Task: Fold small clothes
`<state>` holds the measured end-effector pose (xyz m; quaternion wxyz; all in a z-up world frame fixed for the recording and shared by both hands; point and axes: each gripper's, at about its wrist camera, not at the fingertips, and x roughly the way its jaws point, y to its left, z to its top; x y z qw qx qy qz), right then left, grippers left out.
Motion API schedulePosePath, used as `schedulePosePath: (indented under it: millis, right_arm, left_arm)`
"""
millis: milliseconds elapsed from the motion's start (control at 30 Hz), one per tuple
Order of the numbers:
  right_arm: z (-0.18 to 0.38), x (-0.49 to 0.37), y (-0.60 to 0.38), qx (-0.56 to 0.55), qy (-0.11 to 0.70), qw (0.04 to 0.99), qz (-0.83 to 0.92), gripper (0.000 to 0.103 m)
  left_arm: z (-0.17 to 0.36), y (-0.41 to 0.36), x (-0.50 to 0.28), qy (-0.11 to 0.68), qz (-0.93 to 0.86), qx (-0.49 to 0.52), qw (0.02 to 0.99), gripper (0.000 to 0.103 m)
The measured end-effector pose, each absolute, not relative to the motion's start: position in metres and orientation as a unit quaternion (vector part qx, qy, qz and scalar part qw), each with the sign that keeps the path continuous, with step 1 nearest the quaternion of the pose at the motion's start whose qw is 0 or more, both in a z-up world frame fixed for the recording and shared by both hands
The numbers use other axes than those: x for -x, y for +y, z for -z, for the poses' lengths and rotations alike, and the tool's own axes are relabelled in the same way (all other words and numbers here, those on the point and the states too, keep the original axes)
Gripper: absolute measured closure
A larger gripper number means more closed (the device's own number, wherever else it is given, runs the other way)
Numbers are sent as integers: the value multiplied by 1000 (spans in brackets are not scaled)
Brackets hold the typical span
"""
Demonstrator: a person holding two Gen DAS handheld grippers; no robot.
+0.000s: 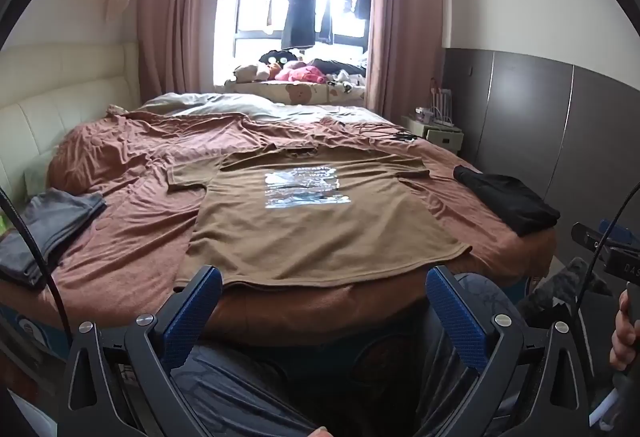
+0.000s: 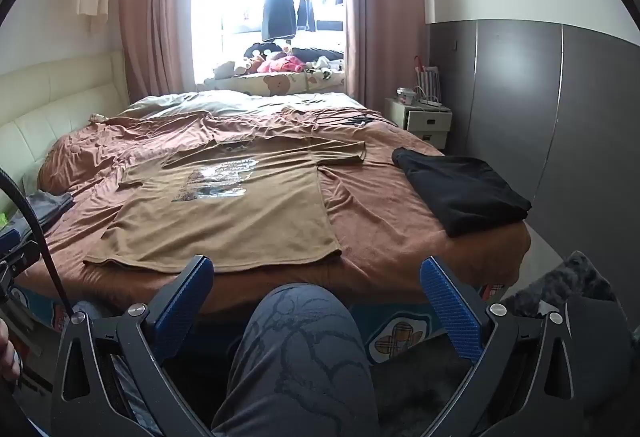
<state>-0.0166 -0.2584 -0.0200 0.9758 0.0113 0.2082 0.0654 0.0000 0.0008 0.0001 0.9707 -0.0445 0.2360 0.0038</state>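
Note:
A tan T-shirt (image 1: 316, 225) with a silver print lies spread flat, front up, on the brown bedspread; it also shows in the right wrist view (image 2: 224, 221). Its hem is at the near edge of the bed. My left gripper (image 1: 322, 279) is open and empty, held just short of the hem, above my knees. My right gripper (image 2: 316, 269) is open and empty, off the near bed edge, to the right of the shirt's hem corner.
A folded grey garment (image 1: 48, 225) lies at the bed's left edge. A folded black garment (image 2: 460, 185) lies at the right edge. The bed (image 2: 400, 221) has a cream headboard on the left. A nightstand (image 2: 424, 117) and dark wardrobe stand on the right. Cables lie at the far side.

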Motion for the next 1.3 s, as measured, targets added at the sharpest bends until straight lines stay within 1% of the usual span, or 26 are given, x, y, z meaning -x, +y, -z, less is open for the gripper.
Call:
schedulePosePath:
  millis: [233,433,700,1300]
  right_arm:
    - [21,17,-261,-17,201,977,-71,0]
    - [20,16,-261,-14,202,977,-70,0]
    - [19,17,-256,-14,205,976,-68,0]
    - [20,15,-255,-17,199,977,-68,0]
  left_arm:
    - [0,4,2,231,1,56,971,0]
    - [-5,2,-3,236,5,52,970,0]
    - [-4,2,10,227,10,46,973,0]
    - [-5,2,13,215,6,37,976,0]
